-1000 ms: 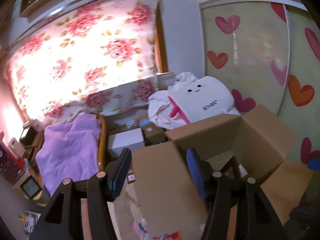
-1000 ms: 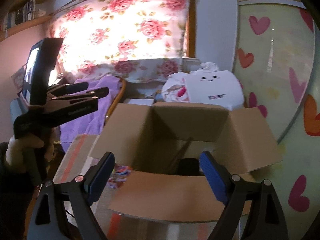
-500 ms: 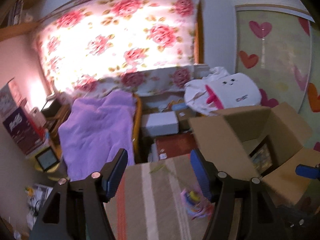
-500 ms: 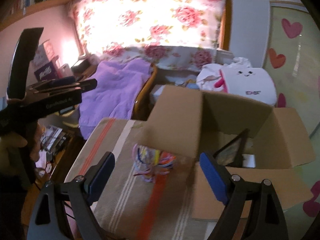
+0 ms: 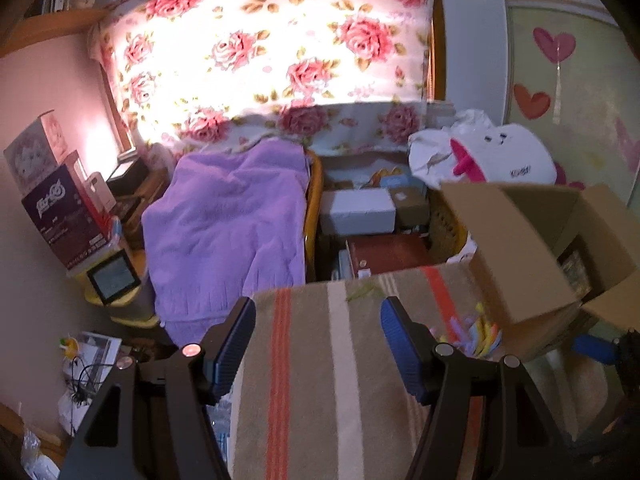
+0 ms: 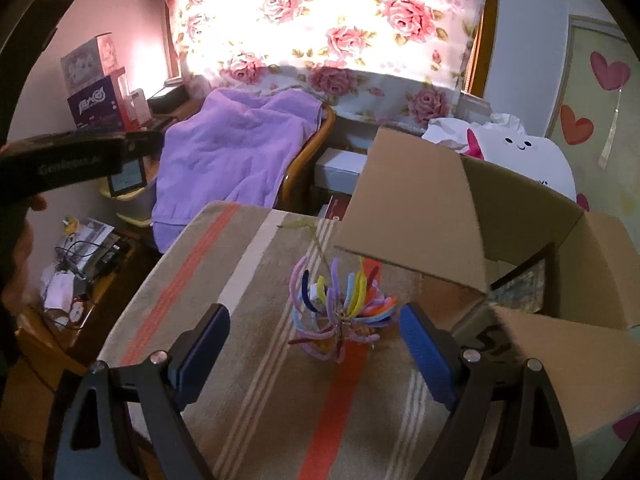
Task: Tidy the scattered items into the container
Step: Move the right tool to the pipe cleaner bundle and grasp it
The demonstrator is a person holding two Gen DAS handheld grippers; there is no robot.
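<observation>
A bundle of coloured pipe cleaners (image 6: 340, 308) lies on the striped cloth (image 6: 248, 360), next to the open cardboard box (image 6: 440, 216). My right gripper (image 6: 312, 350) hovers open just short of the bundle, which sits in line with the gap and clear of both blue pads. Further left over the cloth, my left gripper (image 5: 318, 344) is open with nothing between its fingers. From there the bundle (image 5: 476, 332) shows at the right, under the flap of the box (image 5: 520, 240). A framed picture stands inside the box.
The far edge of the clothed table (image 5: 304, 288) drops to a chair under a purple blanket (image 5: 228, 220) and stacked boxes (image 5: 356, 212) on the floor. A white plush bag (image 6: 520, 160) sits behind the box. A hand holds the left gripper's body (image 6: 68, 160) at far left.
Both views have swung left and downward, away from the box's inside and onto the striped cloth. The pipe cleaner bundle now sits ahead of the right gripper's fingers. Both grippers stay open.
</observation>
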